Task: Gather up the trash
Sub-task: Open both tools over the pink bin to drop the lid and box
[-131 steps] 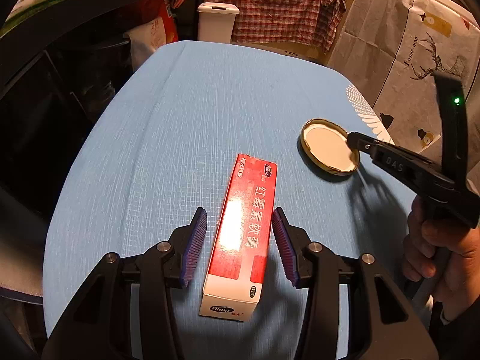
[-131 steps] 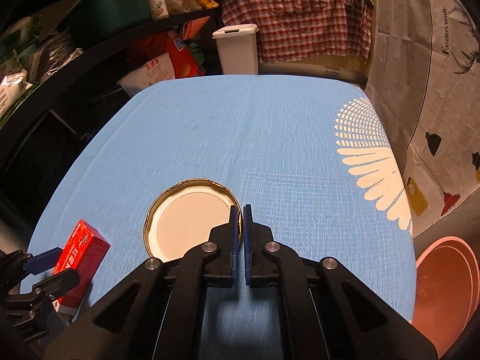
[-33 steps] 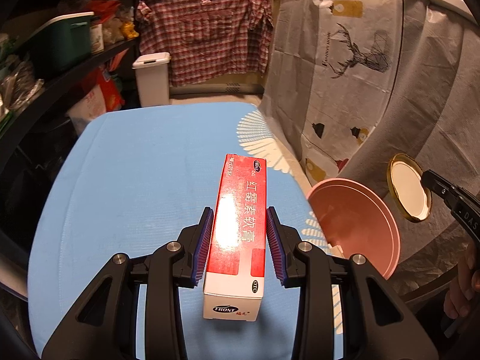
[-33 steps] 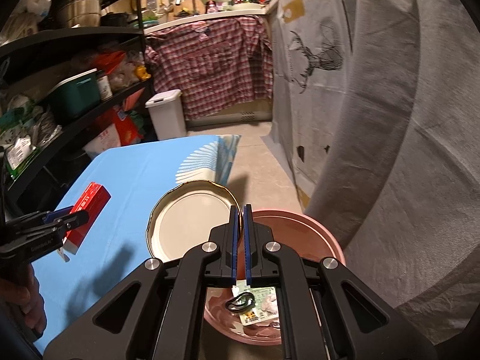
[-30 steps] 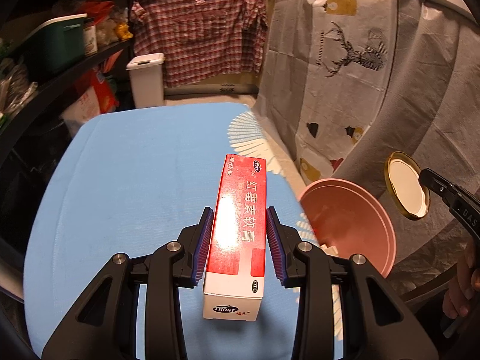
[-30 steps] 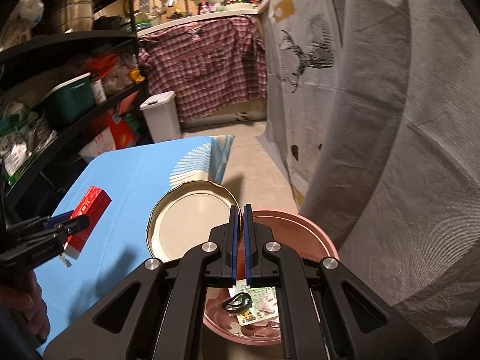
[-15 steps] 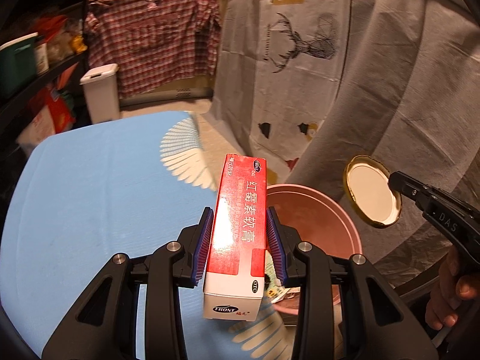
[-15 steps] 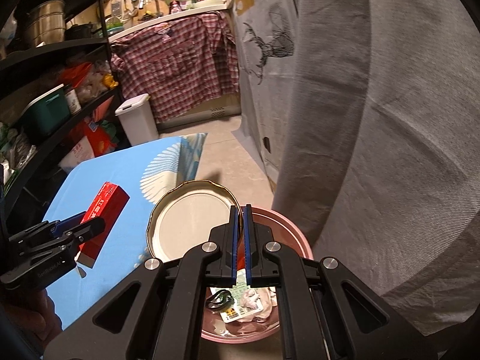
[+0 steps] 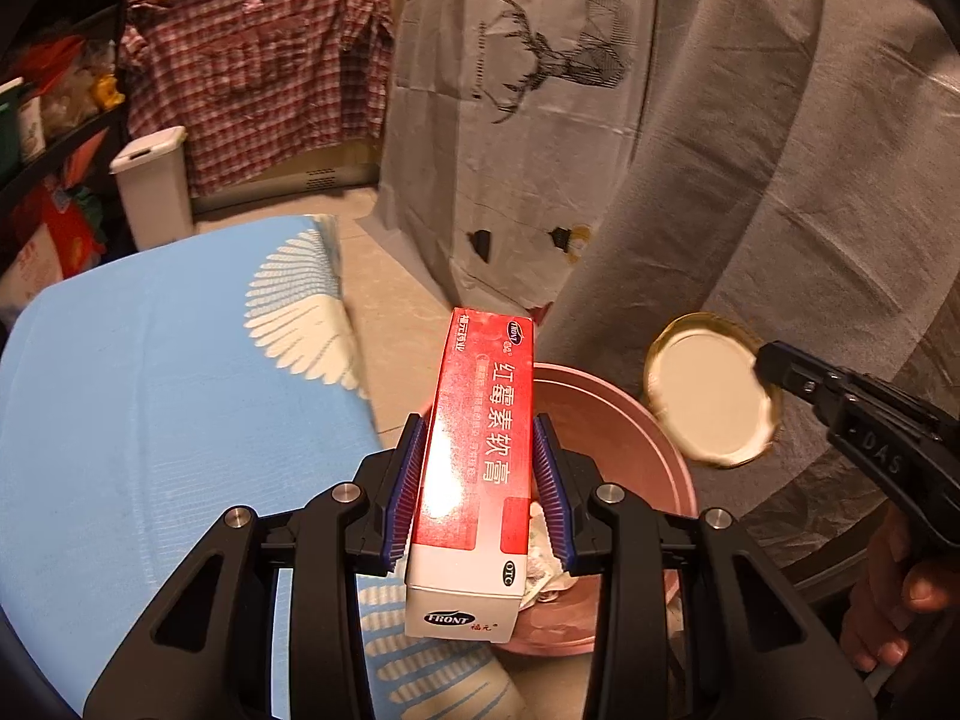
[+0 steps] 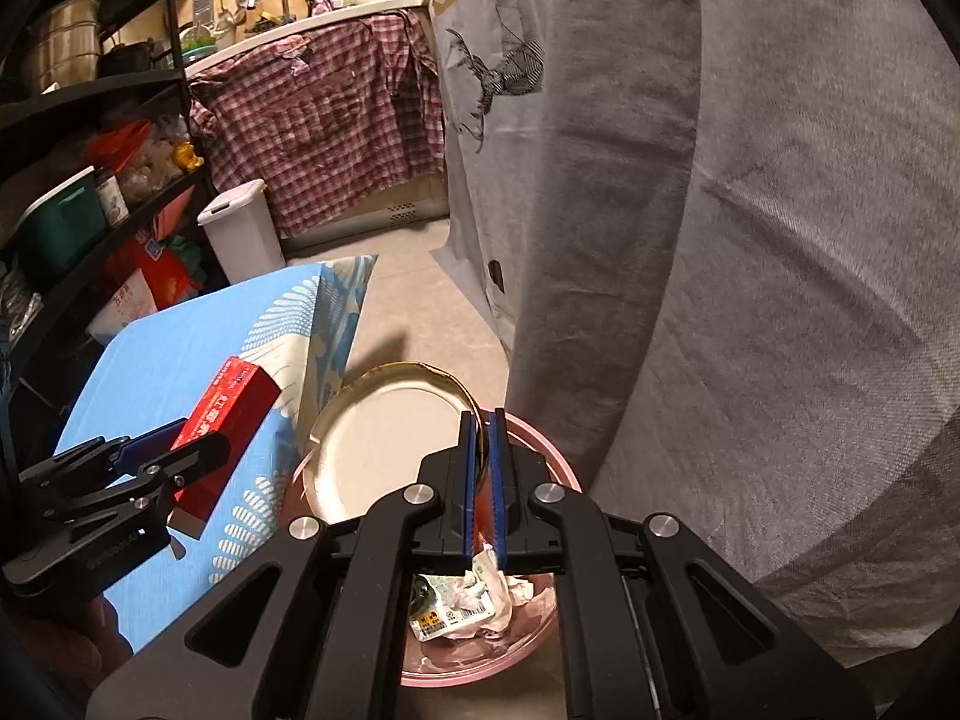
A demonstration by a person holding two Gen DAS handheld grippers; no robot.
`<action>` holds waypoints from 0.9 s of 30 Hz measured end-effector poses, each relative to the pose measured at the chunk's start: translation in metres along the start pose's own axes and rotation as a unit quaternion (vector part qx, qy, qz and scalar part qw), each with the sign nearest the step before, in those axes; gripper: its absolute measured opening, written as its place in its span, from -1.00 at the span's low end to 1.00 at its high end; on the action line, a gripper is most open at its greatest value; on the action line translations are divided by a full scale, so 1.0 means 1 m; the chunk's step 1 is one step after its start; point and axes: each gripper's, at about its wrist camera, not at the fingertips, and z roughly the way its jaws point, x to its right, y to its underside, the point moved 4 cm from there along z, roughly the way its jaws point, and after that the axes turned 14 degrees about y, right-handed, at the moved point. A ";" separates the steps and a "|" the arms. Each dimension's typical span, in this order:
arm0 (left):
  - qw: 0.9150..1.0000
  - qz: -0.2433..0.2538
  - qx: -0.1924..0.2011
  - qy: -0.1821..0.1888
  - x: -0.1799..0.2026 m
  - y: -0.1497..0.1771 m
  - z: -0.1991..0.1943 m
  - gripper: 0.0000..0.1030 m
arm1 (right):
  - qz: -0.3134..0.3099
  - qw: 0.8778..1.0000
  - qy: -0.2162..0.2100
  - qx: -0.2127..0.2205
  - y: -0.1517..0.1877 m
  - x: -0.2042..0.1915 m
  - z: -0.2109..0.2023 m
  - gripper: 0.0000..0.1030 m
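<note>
My left gripper (image 9: 480, 480) is shut on a red ointment box (image 9: 480, 450) with white Chinese writing. It holds the box in the air over the near rim of a pink trash bin (image 9: 648, 444). The box also shows in the right wrist view (image 10: 225, 414). My right gripper (image 10: 480, 480) is shut on the rim of a gold jar lid (image 10: 390, 450) with a white inside, held above the pink bin (image 10: 540, 648). The lid shows in the left wrist view (image 9: 711, 390), to the right of the bin. The bin holds crumpled paper and wrappers (image 10: 468, 600).
A table with a blue cloth (image 9: 150, 390) lies to the left of the bin. A grey curtain (image 10: 750, 240) hangs close on the right. A white lidded bin (image 9: 153, 192) and dark shelves (image 10: 90, 150) stand at the back left.
Both grippers have lifted their loads off the table and moved right. The box has come over the pink bin's near rim, and the lid is above the bin.
</note>
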 end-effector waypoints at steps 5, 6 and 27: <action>1.000 0.012 0.002 0.018 0.009 0.000 0.000 0.05 | -0.006 1.000 0.003 -0.022 0.004 -0.002 0.011 -0.25; 1.000 0.013 0.005 0.018 0.010 0.000 -0.003 0.05 | -0.006 1.000 0.004 -0.019 0.004 -0.002 0.010 -0.25; 0.996 0.041 0.058 -0.049 0.029 0.042 -0.100 0.67 | 0.012 0.993 -0.014 0.114 0.027 0.025 -0.109 0.90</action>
